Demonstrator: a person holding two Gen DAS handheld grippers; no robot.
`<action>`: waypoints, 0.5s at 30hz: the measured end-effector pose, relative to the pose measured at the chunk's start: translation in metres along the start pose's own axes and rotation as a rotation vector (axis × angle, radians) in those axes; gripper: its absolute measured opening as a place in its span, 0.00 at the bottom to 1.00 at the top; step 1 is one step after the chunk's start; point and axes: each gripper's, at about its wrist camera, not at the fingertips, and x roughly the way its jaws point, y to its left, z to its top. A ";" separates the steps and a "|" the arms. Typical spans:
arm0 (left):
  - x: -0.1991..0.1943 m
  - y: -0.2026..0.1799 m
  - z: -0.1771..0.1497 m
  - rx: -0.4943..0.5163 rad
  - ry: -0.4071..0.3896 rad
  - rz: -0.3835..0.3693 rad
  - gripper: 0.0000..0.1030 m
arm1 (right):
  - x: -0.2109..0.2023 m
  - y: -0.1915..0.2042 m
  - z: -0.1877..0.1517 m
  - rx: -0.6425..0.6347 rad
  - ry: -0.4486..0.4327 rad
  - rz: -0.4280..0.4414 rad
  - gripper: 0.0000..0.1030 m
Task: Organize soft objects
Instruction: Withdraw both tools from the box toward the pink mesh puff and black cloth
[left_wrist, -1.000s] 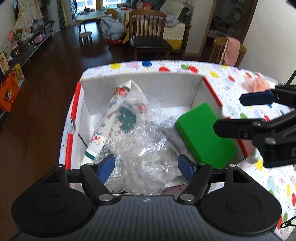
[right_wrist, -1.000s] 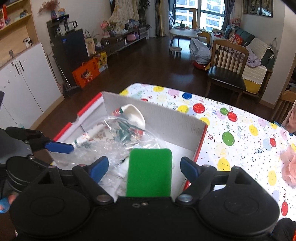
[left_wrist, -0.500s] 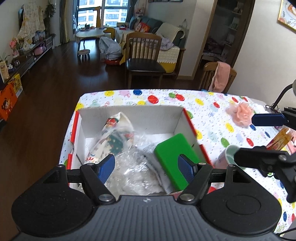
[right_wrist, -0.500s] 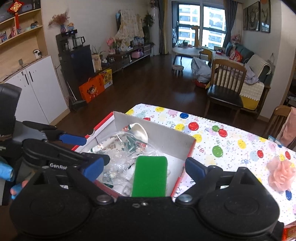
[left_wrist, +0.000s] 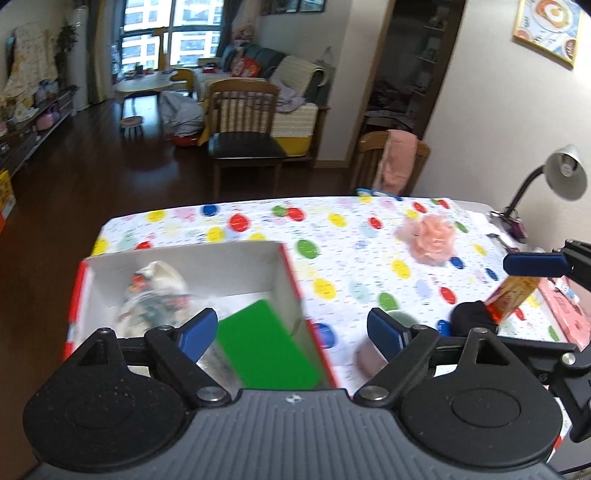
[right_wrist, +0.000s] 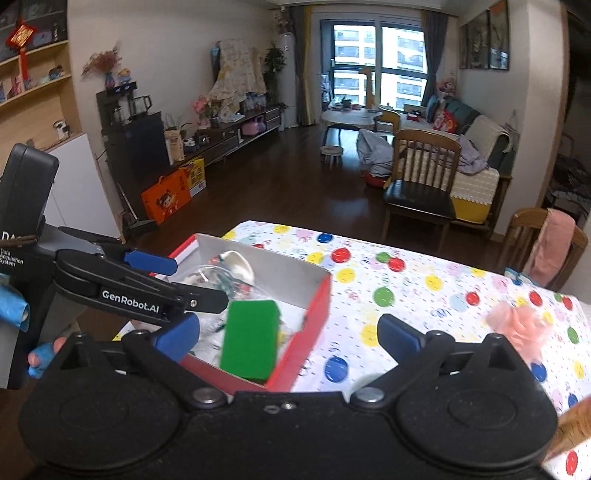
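**Two grippers spread wide above the box**

"GenRobot.AI" is printed on the left gripper (right_wrist: 147, 295); "Data Acquisition System" is read on its body. The left gripper (left_wrist: 291, 330) and the right gripper (right_wrist: 288, 338) are both held with fingers apart, nothing between them. The green sponge (right_wrist: 251, 338) lies inside the red-edged box (right_wrist: 314, 314), against its right wall, beside a plastic-wrapped bundle (left_wrist: 155, 295). The pink bath pouf (left_wrist: 426, 238) rests on the dotted tablecloth (left_wrist: 351, 236), well apart from the box, to its right.

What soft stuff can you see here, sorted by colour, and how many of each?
Green sponge, in the box: 1
Pink mesh puff, on the table: 1
Patterned cloth in clear plastic, in the box: 1
Total: 3
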 end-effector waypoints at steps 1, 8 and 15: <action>0.002 -0.007 0.002 0.008 -0.001 -0.010 0.87 | -0.004 -0.006 -0.003 0.007 -0.002 -0.005 1.00; 0.027 -0.062 0.017 0.059 0.003 -0.062 0.94 | -0.024 -0.060 -0.033 0.075 0.019 -0.057 1.00; 0.061 -0.122 0.029 0.115 0.036 -0.123 0.95 | -0.033 -0.116 -0.075 0.139 0.062 -0.145 1.00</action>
